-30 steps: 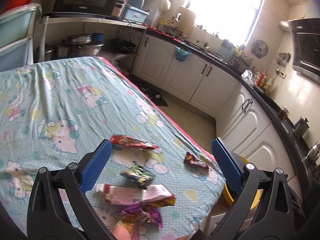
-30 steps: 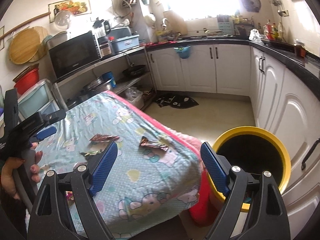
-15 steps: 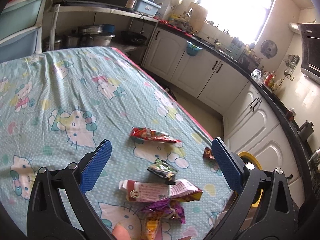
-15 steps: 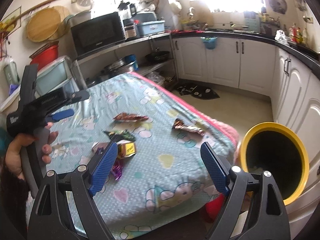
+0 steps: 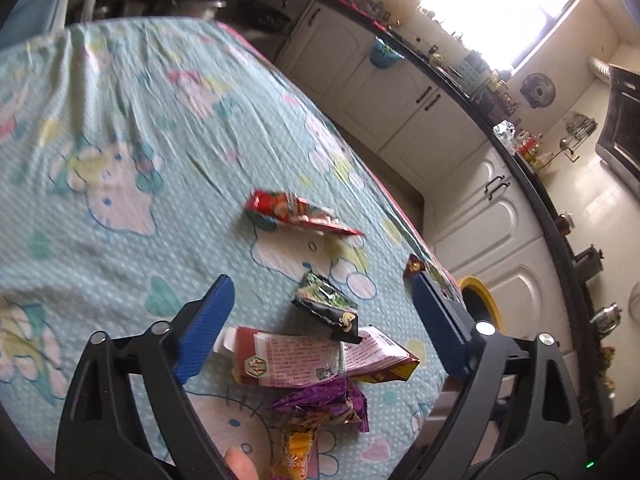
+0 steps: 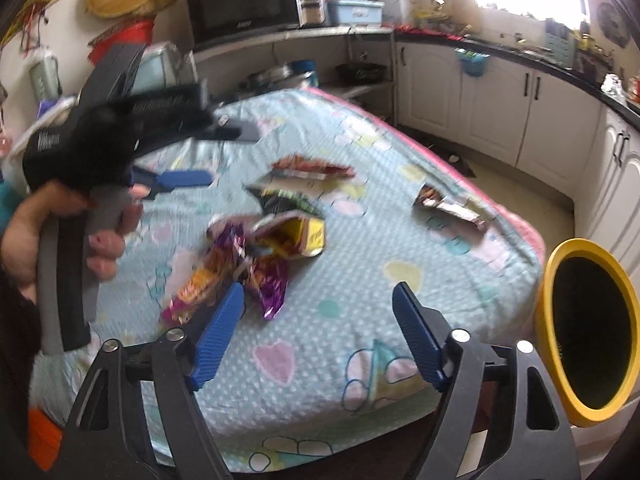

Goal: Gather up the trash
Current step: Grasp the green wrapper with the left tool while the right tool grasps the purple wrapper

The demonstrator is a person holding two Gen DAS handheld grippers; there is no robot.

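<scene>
Left tongs (image 5: 320,312) wide apart, jaws just narrowing, gripping nothing; wrapper pile (image 5: 320,364) lies on desk (image 5: 120,128) between its fingers. Right tongs (image 6: 316,332) also agape and narrowing, empty, pile just ahead-left, yellow bin (image 6: 588,332) to its right.

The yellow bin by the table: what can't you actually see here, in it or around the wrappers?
- Yellow bin: right wrist view, inside too dark to tell any contents.
- Brown wrapper: left wrist view, mostly hidden behind a finger of the left claw.
- Wrapper pile: right wrist view, blurred, print unreadable.
</scene>
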